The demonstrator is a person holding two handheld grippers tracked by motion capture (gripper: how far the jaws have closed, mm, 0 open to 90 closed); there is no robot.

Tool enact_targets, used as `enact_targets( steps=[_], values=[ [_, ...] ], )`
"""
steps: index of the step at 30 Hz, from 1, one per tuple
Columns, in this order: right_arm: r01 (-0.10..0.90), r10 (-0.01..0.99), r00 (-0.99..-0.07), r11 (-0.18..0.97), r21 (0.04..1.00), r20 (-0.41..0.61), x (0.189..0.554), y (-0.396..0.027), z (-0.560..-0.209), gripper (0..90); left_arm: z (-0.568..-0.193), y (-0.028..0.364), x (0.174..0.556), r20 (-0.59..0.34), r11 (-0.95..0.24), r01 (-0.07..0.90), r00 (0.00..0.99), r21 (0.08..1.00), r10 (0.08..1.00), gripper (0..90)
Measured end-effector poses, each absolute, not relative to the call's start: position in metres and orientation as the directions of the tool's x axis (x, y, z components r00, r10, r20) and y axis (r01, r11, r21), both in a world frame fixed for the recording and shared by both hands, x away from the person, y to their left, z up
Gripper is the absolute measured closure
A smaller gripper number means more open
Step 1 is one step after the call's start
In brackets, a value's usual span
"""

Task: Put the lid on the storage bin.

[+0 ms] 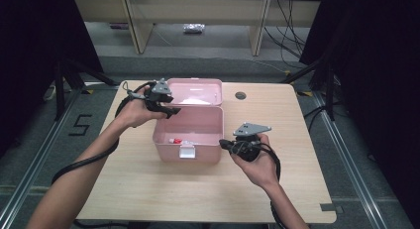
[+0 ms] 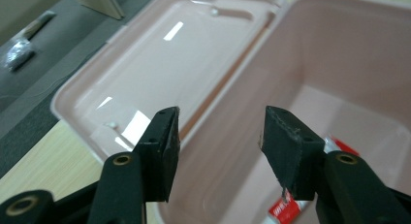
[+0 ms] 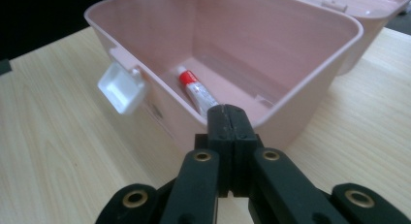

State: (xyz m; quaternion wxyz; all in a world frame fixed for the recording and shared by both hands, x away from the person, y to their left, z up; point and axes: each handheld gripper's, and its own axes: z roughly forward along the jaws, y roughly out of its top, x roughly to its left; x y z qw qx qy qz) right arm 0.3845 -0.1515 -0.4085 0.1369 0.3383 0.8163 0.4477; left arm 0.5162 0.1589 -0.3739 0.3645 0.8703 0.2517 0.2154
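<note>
An open pink box (image 1: 213, 121) stands mid-table with its lid (image 1: 194, 92) tipped back. On its floor lies a white tube with a red band (image 1: 176, 141) (image 3: 196, 90). My left gripper (image 1: 171, 111) hovers over the box's back left corner. In the left gripper view it (image 2: 220, 136) is open with nothing between the jaws, above the hinge line, and the tube (image 2: 286, 209) peeks out below. My right gripper (image 1: 224, 143) sits at the box's right front corner. In the right gripper view it (image 3: 227, 118) is shut and empty, its tips just outside the pink rim (image 3: 310, 73).
A white latch (image 1: 186, 151) (image 3: 121, 88) hangs on the box's front wall. A round cable hole (image 1: 240, 95) sits in the wooden table (image 1: 148, 189) behind the box. Black stand legs (image 1: 69, 78) and shelf legs (image 1: 138, 30) stand beyond the table.
</note>
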Motion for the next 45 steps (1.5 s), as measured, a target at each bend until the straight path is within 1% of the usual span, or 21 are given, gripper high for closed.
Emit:
enact_targets(
  steps=[1, 3, 4, 5, 6, 8, 9, 10, 11, 15, 17, 20, 22, 24, 25, 29, 33, 35, 36, 42, 45],
  values=[
    [0.399, 0.664, -0.746, 0.384, 0.833, 0.052, 0.385, -0.148, -0.407, 90.0, -0.372, 0.161, 0.518, 0.191, -0.59, 0.296, 0.759, 0.751, 0.623, 48.0],
    [0.404, 0.668, -0.741, 0.375, 0.834, 0.059, 0.383, -0.145, -0.406, 90.0, -0.37, 0.162, 0.518, 0.192, -0.58, 0.296, 0.75, 0.759, 0.633, 48.8],
    [0.388, 0.664, -0.747, 0.394, 0.833, 0.034, 0.383, -0.144, -0.403, 90.0, -0.369, 0.163, 0.518, 0.181, -0.558, 0.301, 0.739, 0.773, 0.649, 48.8],
    [0.389, 0.664, -0.747, 0.39, 0.835, 0.037, 0.382, -0.143, -0.402, 90.0, -0.367, 0.163, 0.518, 0.166, -0.539, 0.308, 0.732, 0.784, 0.66, 49.4],
    [0.389, 0.665, -0.746, 0.387, 0.836, 0.039, 0.382, -0.141, -0.399, 90.0, -0.364, 0.164, 0.518, 0.179, -0.545, 0.301, 0.73, 0.783, 0.66, 49.4],
    [0.393, 0.665, -0.745, 0.386, 0.835, 0.043, 0.381, -0.14, -0.398, 90.0, -0.364, 0.163, 0.518, 0.171, -0.546, 0.311, 0.732, 0.778, 0.66, 49.4],
    [0.374, 0.657, -0.753, 0.396, 0.839, 0.026, 0.382, -0.14, -0.396, 90.0, -0.364, 0.163, 0.519, 0.174, -0.549, 0.311, 0.731, 0.776, 0.66, 49.5],
    [0.386, 0.666, -0.745, 0.382, 0.84, 0.04, 0.381, -0.139, -0.396, 90.0, -0.363, 0.163, 0.519, 0.174, -0.552, 0.314, 0.731, 0.772, 0.659, 49.5],
    [0.372, 0.653, -0.757, 0.403, 0.836, 0.023, 0.382, -0.139, -0.394, 90.0, -0.363, 0.163, 0.521, 0.181, -0.55, 0.311, 0.724, 0.775, 0.665, 49.8],
    [0.351, 0.631, -0.776, 0.41, 0.842, 0.017, 0.382, -0.131, -0.391, 90.0, -0.368, 0.162, 0.529, 0.151, -0.508, 0.367, 0.676, 0.779, 0.721, 52.3],
    [0.354, 0.631, -0.776, 0.413, 0.839, 0.016, 0.382, -0.129, -0.391, 90.0, -0.368, 0.164, 0.531, 0.155, -0.514, 0.374, 0.673, 0.772, 0.723, 52.6],
    [0.35, 0.614, -0.789, 0.417, 0.839, 0.025, 0.384, -0.119, -0.39, 90.0, -0.37, 0.167, 0.536, 0.133, -0.484, 0.403, 0.646, 0.777, 0.752, 53.5],
    [0.344, 0.606, -0.795, 0.422, 0.839, 0.021, 0.385, -0.114, -0.389, 90.0, -0.372, 0.172, 0.542, 0.108, -0.441, 0.432, 0.607, 0.787, 0.787, 53.6],
    [0.342, 0.603, -0.798, 0.419, 0.841, 0.024, 0.386, -0.111, -0.39, 90.0, -0.373, 0.174, 0.544, 0.121, -0.446, 0.439, 0.594, 0.78, 0.795, 53.5],
    [0.344, 0.595, -0.803, 0.427, 0.836, 0.027, 0.386, -0.107, -0.391, 90.0, -0.375, 0.178, 0.547, 0.11, -0.431, 0.454, 0.578, 0.78, 0.809, 53.7],
    [0.344, 0.585, -0.81, 0.434, 0.832, 0.03, 0.386, -0.1, -0.392, 90.0, -0.377, 0.182, 0.552, 0.1, -0.412, 0.474, 0.554, 0.778, 0.827, 53.6],
    [0.336, 0.563, -0.826, 0.451, 0.827, 0.028, 0.386, -0.091, -0.395, 90.0, -0.382, 0.185, 0.559, 0.068, -0.379, 0.501, 0.532, 0.778, 0.844, 53.8],
    [0.357, 0.556, -0.83, 0.463, 0.811, 0.048, 0.384, -0.084, -0.398, 90.0, -0.384, 0.186, 0.561, 0.04, -0.356, 0.52, 0.524, 0.776, 0.851, 54.0],
    [0.357, 0.556, -0.83, 0.463, 0.811, 0.048, 0.384, -0.084, -0.398, 90.0, -0.386, 0.184, 0.562, 0.017, -0.323, 0.524, 0.506, 0.788, 0.862, 54.0],
    [0.357, 0.529, -0.847, 0.482, 0.8, 0.059, 0.381, -0.071, -0.406, 90.0, -0.387, 0.183, 0.567, -0.024, -0.294, 0.565, 0.487, 0.771, 0.873, 55.1],
    [0.339, 0.52, -0.853, 0.498, 0.798, 0.038, 0.382, -0.068, -0.408, 90.0, -0.39, 0.183, 0.571, -0.021, -0.29, 0.573, 0.473, 0.767, 0.881, 55.6]
  ],
)
